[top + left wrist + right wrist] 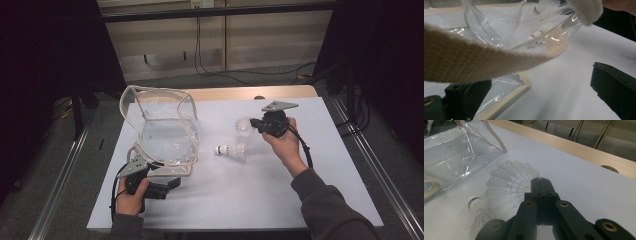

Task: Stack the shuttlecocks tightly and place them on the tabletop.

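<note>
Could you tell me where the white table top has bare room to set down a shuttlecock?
Free: the near strip between the left gripper and the sleeve. Crowded: beside the clear bag, around the lying shuttlecock and right gripper.

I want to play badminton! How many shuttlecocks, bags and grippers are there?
Shuttlecocks: 2 (held shuttlecock, lying shuttlecock)
Bag: 1
Grippers: 2 (left gripper, right gripper)
Total: 5
</note>
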